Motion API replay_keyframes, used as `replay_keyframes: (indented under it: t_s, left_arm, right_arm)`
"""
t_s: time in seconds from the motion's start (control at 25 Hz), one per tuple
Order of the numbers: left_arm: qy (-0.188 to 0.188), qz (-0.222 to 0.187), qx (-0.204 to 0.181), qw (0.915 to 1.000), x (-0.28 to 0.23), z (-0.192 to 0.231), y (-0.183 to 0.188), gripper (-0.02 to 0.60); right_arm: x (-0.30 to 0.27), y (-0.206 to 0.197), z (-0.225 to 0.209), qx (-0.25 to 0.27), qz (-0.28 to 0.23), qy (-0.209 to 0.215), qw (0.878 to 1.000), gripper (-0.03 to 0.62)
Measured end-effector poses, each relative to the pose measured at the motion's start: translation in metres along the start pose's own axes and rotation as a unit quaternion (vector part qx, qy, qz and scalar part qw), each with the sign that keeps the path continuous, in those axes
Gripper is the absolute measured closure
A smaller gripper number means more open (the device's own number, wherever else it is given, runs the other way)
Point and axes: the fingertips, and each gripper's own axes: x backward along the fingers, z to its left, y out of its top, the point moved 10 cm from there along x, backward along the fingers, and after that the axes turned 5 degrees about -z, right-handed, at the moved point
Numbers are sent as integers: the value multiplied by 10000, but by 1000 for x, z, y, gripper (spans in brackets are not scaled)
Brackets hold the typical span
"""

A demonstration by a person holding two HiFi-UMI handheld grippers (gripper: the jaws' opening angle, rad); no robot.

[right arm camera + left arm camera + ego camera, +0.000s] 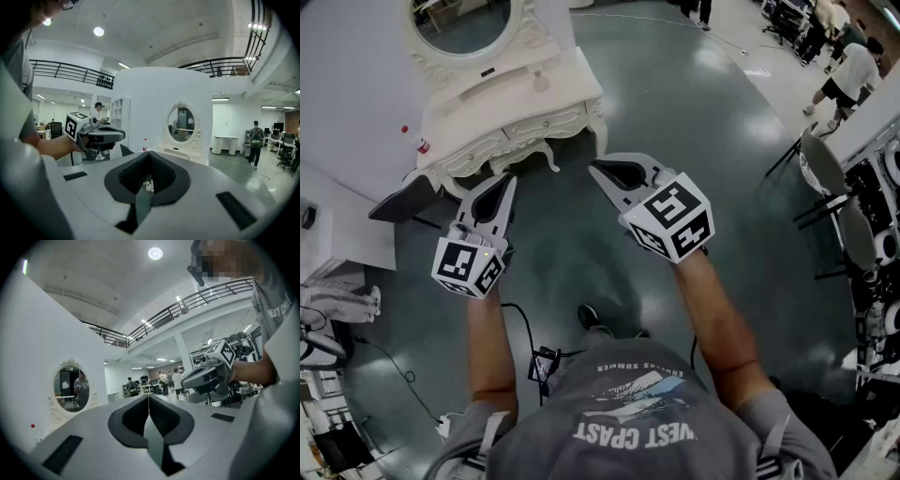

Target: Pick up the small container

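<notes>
Target not yet approached; both tools are held over bare floor at centre frame of the head view, well apart from the furniture. Left gripper (149, 398): jaws fully together, nothing between the pads. Right gripper (150, 154): jaws also meet at the tips, empty; only floor and a bit of table carving show through the gap behind them. The white dressing table (517, 109) with its oval mirror (469, 21) stands at the upper left of the head view, a dark chair (403, 201) at its lower-left corner. The likeliest task object is the small pale container (542, 81), standing upright on the tabletop towards the table's right end, clear of other items. A second candidate is the red-capped bottle (422, 145) at the table's left end, near the edge. Which one is meant I cannot settle from here. Handling, judged only: the pale container looks light and rigid, probably smooth-sided plastic or glass, so it is liable to slip or tip if nudged. Best hold is across the body below the top, jaws level, and either gripper must open first. Contents: neither container shows what it holds. The bottle is capped; whether the pale one is closed is too small to read.
</notes>
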Motion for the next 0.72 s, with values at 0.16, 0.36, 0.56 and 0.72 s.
replay_keyframes:
  t_s: [0.16,0.36,0.56,0.72]
  left_arm:
    - [-23,-33,9,10000,2,24,-3,565]
    - [-84,-92,52,9999,0,51,-11,565]
    - [-140,-171,97,9997,-1,76,-17,565]
    - [-181,-225,159,9995,0,89,-21,565]
  right_arm:
    - [-23,5,2,16,16,-18,10000,568]
    - [-51,7,2,42,72,-87,9999,569]
    - [-76,12,3,31,66,-53,10000,568]
    - [-89,16,3,-11,28,-117,9999,566]
